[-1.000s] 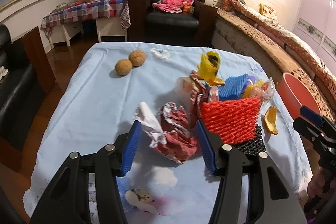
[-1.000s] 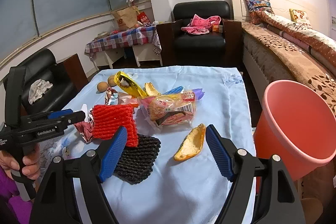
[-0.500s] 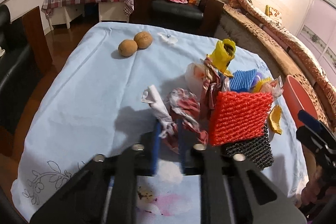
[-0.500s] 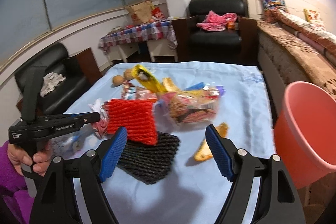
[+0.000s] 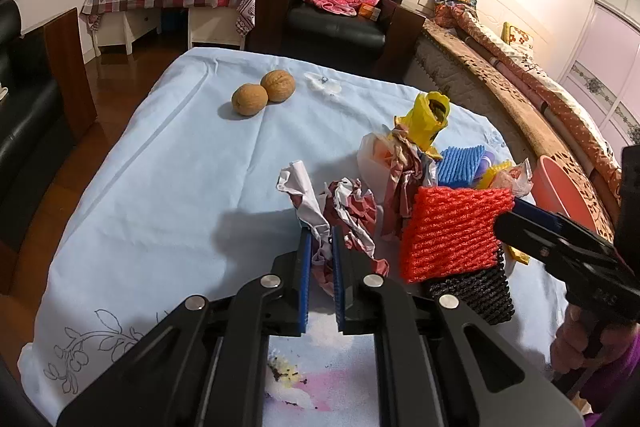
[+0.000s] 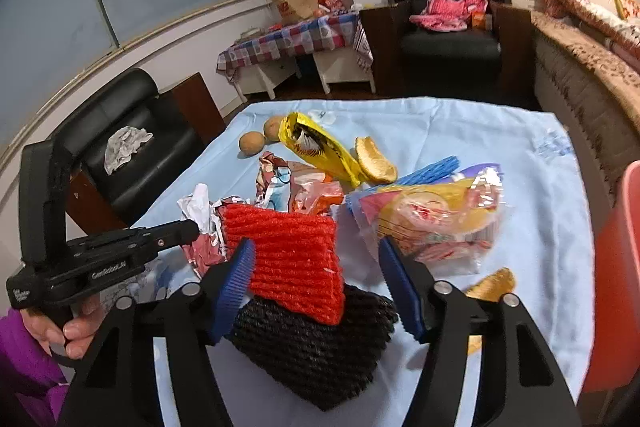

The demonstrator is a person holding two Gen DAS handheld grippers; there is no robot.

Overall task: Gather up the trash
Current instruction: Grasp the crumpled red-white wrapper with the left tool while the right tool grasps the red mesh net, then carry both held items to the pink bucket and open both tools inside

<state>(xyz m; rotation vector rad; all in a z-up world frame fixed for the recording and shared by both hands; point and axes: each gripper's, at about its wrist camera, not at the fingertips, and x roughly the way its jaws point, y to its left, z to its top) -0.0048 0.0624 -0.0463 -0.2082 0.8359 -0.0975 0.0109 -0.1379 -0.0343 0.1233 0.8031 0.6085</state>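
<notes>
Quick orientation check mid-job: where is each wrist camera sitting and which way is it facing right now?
Left wrist view: behind the left gripper, angled down at the blue-clothed table; its jaws pinch the crumpled wrapper; the right gripper and hand show at the right edge.
Right wrist view: behind the right gripper, aimed across the table; closing jaws straddle the red foam net; the left gripper and a purple sleeve show at left.
Shared: red net, black foam net, walnuts, pink bucket.

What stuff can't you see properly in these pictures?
- Pink bucket: right wrist view, cut off by the picture's edge; its inside is unseen.
- Black foam net: partly covered by the red foam net.
- Crumpled wrapper: left wrist view, its lower part hidden between the left gripper fingers.
- Yellow bag: its contents are too dark to tell.
</notes>
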